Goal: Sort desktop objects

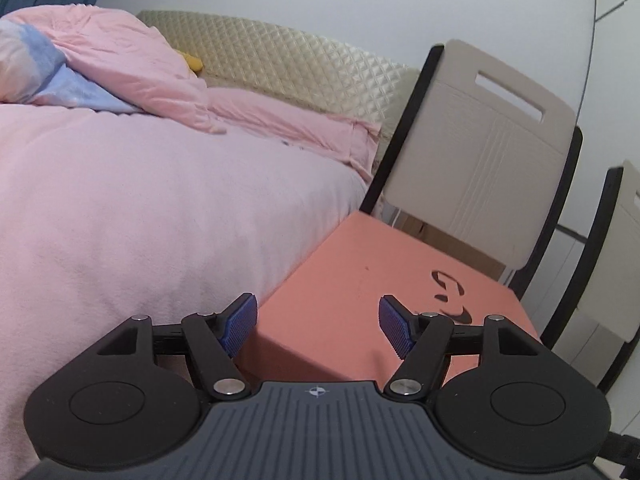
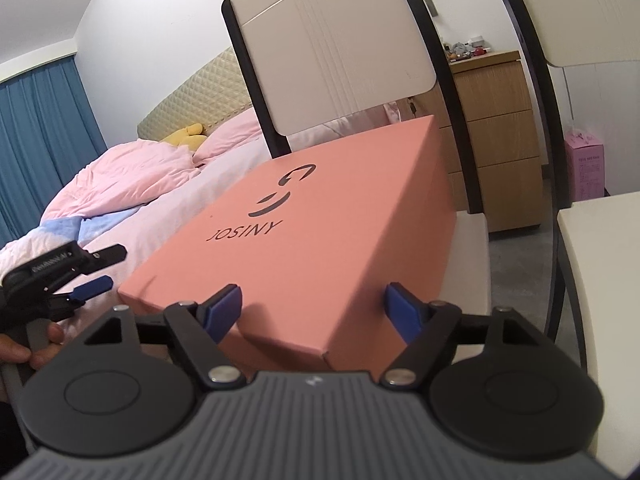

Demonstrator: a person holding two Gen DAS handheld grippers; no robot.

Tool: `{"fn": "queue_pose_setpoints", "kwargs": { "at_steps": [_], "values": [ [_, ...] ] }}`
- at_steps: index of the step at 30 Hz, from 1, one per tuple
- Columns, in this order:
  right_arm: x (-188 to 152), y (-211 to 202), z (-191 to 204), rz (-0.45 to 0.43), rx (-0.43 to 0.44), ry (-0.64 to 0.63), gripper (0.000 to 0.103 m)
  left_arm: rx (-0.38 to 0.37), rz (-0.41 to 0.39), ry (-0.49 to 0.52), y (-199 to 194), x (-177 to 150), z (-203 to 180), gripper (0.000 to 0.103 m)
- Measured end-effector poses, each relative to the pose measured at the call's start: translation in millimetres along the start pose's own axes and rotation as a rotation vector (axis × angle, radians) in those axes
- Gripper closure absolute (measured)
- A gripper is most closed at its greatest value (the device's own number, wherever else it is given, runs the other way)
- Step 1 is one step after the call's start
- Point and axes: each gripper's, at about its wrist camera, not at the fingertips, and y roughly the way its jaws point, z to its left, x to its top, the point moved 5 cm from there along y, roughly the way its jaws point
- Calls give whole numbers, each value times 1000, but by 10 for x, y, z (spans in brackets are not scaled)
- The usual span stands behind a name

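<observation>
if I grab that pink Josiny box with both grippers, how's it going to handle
The pink box looks like rigid cardboard, so probably stiff, not floppy. Its smooth matte sides may slip between the blue pads. It's wide for either open gripper, so gripping a corner could tilt it on the chair seat.
</observation>
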Motion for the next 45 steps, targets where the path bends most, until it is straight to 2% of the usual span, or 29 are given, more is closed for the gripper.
{"fn": "queue_pose_setpoints", "kwargs": {
  "at_steps": [2,8,11,13,15,18,19,21,24,29,32,39,41,45],
  "values": [
    [-18,7,-23,8,8,14,22,0,-1,6,-10,-9,2,31],
    [-82,10,-135,38,58,169,21,-22,14,16,-38,-41,-19,29],
    [-95,-22,-46,30,60,135,14,-42,24,22,-45,-56,-33,26],
    [-113,-25,61,35,49,58,9,-61,32,24,-40,-55,-39,25],
    [-141,-1,154,46,15,-41,9,-80,42,26,-34,-60,-49,25],
    [-174,40,229,54,-39,-157,14,-138,96,23,-10,-102,-96,24],
    [-168,48,216,52,-57,-170,20,-143,115,24,2,-125,-106,24],
    [-145,43,161,46,-53,-155,21,-150,126,33,5,-158,-128,24],
    [-128,-1,107,32,-55,-133,24,-145,102,47,-33,-160,-141,24],
    [36,-241,33,-74,9,-80,24,-128,74,45,-88,-141,-115,24],
    [252,-218,-100,-104,-27,-77,24,-119,80,53,-75,-150,-122,24],
    [602,434,-529,-11,-63,54,25,-110,128,71,13,-198,-140,24],
    [599,586,-586,19,-83,67,37,-102,128,90,19,-207,-158,23],
    [572,669,-630,28,-80,87,38,-89,130,130,28,-224,-202,20]
  ]
}}
